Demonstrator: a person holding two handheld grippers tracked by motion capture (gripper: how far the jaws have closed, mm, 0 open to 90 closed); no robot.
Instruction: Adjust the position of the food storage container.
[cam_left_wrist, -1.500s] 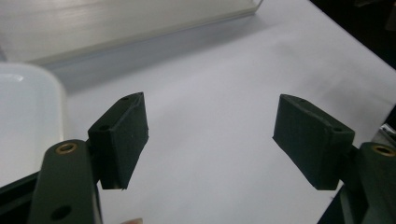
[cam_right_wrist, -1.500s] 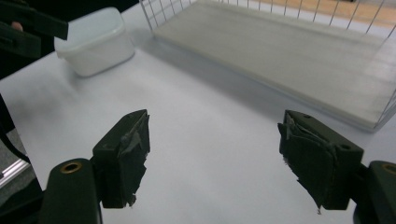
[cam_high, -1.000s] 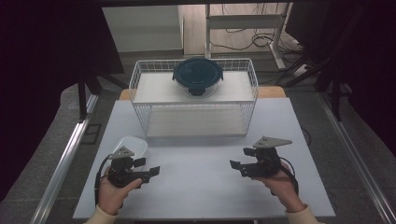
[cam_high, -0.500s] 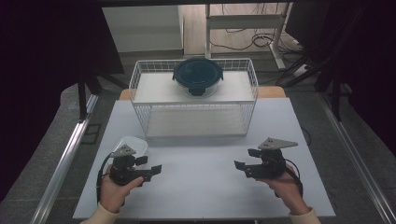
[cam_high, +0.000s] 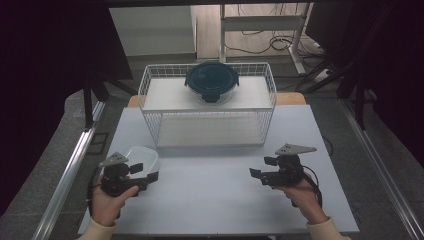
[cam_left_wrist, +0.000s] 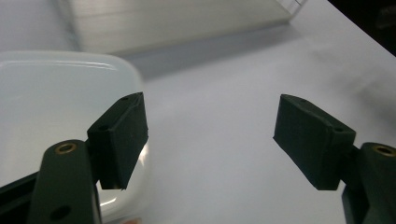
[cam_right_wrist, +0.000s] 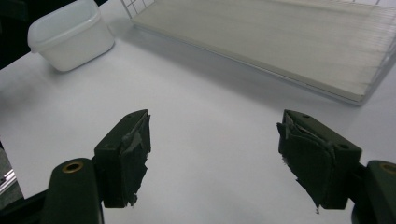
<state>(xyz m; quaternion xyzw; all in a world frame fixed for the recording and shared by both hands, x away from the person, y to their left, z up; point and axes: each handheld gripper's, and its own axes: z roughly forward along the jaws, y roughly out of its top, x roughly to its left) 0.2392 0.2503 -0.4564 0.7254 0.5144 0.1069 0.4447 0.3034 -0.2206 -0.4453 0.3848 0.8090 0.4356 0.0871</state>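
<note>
Translucent white plastic container (cam_high: 142, 159) with rounded corners and a smooth, slightly shiny lid sits on the white counter (cam_high: 210, 200), near its left edge and in front of the white wire basket (cam_high: 150, 95). The left hand-held gripper (cam_left_wrist: 210, 135) is released, jaws wide apart; one jaw is over the container's corner, the other over bare counter. The right hand-held gripper (cam_right_wrist: 215, 154) is also released and grasps nothing, well apart from the container. Between both grippers the counter surface is open. A round glass bowl with dark blue lid (cam_high: 212, 81) rests on the basket's upper shelf. The basket's lower board (cam_right_wrist: 280, 42) lies just ahead.
</note>
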